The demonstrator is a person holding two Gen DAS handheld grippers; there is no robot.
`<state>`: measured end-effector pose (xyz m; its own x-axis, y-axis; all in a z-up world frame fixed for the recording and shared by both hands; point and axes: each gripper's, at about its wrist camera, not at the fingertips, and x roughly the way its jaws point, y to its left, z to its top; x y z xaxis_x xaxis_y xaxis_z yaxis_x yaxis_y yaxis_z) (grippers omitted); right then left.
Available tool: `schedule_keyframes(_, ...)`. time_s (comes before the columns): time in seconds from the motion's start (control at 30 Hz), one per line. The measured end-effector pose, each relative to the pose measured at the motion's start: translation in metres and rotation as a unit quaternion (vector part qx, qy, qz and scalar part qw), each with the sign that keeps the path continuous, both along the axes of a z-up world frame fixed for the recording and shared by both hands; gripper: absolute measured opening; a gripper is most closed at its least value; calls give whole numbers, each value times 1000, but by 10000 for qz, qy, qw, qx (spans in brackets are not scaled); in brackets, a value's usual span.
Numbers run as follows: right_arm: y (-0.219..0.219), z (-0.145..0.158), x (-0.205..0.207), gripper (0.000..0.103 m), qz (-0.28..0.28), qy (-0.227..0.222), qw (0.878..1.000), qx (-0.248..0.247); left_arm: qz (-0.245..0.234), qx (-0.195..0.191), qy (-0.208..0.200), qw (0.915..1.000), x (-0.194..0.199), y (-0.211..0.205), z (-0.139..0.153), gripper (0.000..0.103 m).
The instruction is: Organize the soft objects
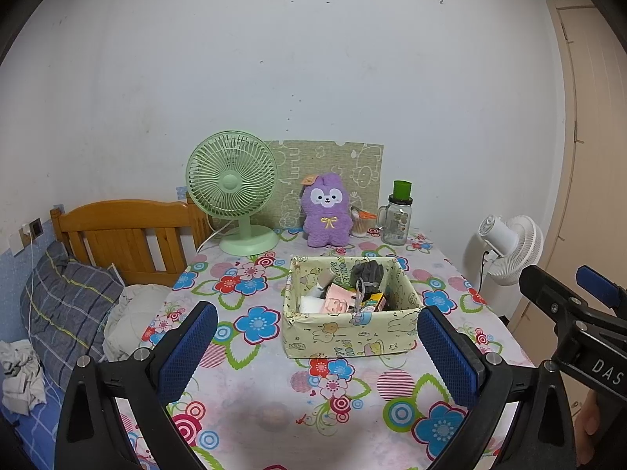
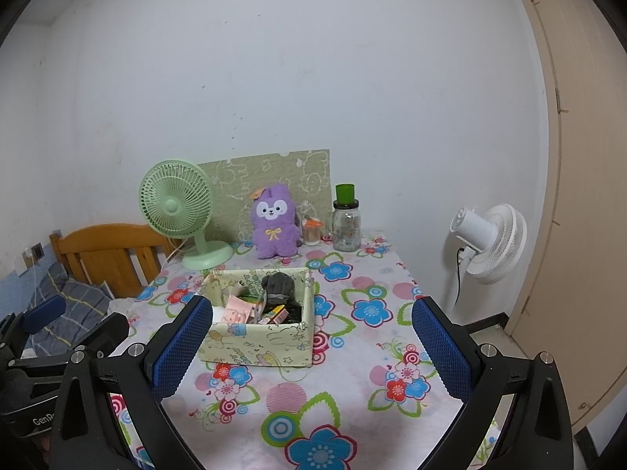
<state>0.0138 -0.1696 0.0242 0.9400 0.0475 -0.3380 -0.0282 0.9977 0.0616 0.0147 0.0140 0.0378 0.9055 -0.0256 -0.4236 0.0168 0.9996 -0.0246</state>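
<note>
Both the left hand-held gripper (image 1: 317,342) and right hand-held gripper (image 2: 311,337) gape wide, empty; plush toy (image 1: 327,209) far ahead looks light, squashy, best pinched at the body.

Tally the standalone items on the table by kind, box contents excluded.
Fans: 1, the green desk fan
Plush toys: 1, the purple plush
Fabric storage boxes: 1
Glass jars: 1, green-capped
Small containers: 1, behind the plush, contents unclear
Total: 5
</note>
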Motion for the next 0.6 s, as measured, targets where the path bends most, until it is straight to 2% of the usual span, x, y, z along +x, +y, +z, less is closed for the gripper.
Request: schedule_keyframes(0.6,0,0,0,103,3,2,10000,5,16,6,-2,10000,1,-2,0,103)
